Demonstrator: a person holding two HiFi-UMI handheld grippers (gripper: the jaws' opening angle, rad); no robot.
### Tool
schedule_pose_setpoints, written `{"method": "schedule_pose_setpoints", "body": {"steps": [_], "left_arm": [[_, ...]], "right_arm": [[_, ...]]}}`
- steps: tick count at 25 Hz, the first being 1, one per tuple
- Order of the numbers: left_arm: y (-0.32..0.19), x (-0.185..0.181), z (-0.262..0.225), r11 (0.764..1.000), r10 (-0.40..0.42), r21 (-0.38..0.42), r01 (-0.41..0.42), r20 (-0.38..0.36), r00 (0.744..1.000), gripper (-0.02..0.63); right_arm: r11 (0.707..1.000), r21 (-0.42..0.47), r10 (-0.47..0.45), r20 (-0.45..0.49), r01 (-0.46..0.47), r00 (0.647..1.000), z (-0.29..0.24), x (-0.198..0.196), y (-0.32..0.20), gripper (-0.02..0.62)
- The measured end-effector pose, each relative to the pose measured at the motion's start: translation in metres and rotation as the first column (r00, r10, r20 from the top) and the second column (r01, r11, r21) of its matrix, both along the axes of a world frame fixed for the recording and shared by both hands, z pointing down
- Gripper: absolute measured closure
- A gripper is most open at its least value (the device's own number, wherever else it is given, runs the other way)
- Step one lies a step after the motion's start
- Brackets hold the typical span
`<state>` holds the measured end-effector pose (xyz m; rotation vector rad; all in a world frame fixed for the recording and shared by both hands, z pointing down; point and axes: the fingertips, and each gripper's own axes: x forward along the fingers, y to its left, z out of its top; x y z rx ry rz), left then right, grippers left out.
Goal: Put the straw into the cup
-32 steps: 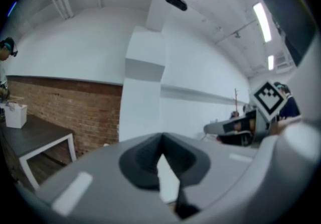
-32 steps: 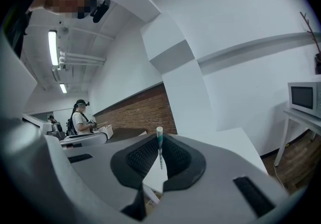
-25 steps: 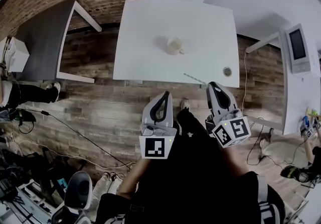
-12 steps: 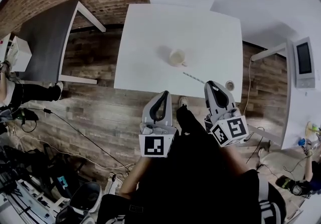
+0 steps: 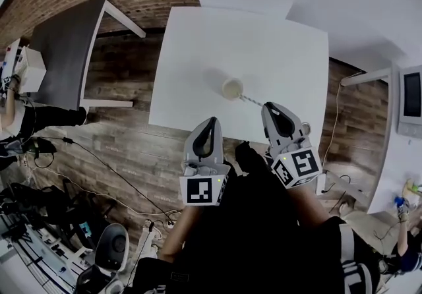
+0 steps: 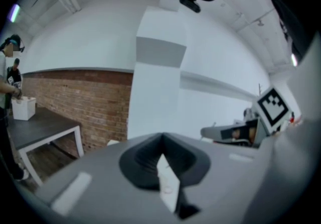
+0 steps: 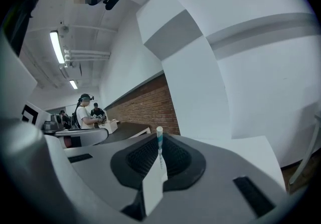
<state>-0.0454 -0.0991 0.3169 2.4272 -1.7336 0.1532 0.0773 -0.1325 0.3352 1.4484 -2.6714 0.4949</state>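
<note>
A white cup [image 5: 231, 88] stands near the middle of the white table [image 5: 198, 42] in the head view. My right gripper [image 5: 271, 109] is shut on a striped straw [image 5: 251, 99], whose free end points up-left and reaches close to the cup's rim. In the right gripper view the straw [image 7: 159, 143] sticks up from between the closed jaws. My left gripper [image 5: 211, 121] hovers at the table's near edge, below and left of the cup, shut with nothing in it [image 6: 161, 140].
A dark grey table [image 5: 59, 49] stands at the left over the wood floor. A white counter with a screen [image 5: 410, 96] is at the right. People stand by a white box [image 7: 109, 125] in the distance.
The cup and table sit nearer to me in the head view than before. The right gripper carried the straw's tip up-left, from the table's near edge to beside the cup. The left gripper kept its place.
</note>
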Motion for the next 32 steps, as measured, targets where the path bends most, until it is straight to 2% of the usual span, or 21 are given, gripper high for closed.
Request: {"method": "schedule_pose_setpoints", "body": {"steps": [4, 8, 17, 23, 32], "left_arm": [[-0.018, 0.000, 0.002, 0.999, -0.032, -0.003, 0.032, -0.006, 0.999, 0.601], [-0.039, -0.008, 0.016, 0.999, -0.023, -0.027, 0.023, -0.010, 1.000, 0.601], [-0.068, -0.015, 0.070, 0.990, 0.071, -0.125, -0.071, -0.010, 0.997, 0.601], [-0.079, -0.016, 0.103, 0.981, 0.125, -0.151, -0.123, -0.001, 0.992, 0.601], [-0.083, -0.012, 0.120, 0.977, 0.120, -0.171, -0.125, -0.038, 0.992, 0.601]], "right_arm": [[0.999, -0.028, -0.034, -0.011, 0.034, 0.999, 0.014, -0.004, -0.018, 0.571], [0.998, -0.059, -0.040, -0.033, 0.038, 0.999, 0.030, -0.012, -0.038, 0.571], [0.991, -0.130, 0.028, -0.051, -0.035, 0.998, 0.073, -0.026, -0.058, 0.571], [0.984, -0.162, 0.072, -0.045, -0.078, 0.996, 0.104, -0.033, -0.068, 0.571], [0.980, -0.172, 0.091, -0.061, -0.100, 0.994, 0.127, -0.036, -0.074, 0.571]]}}
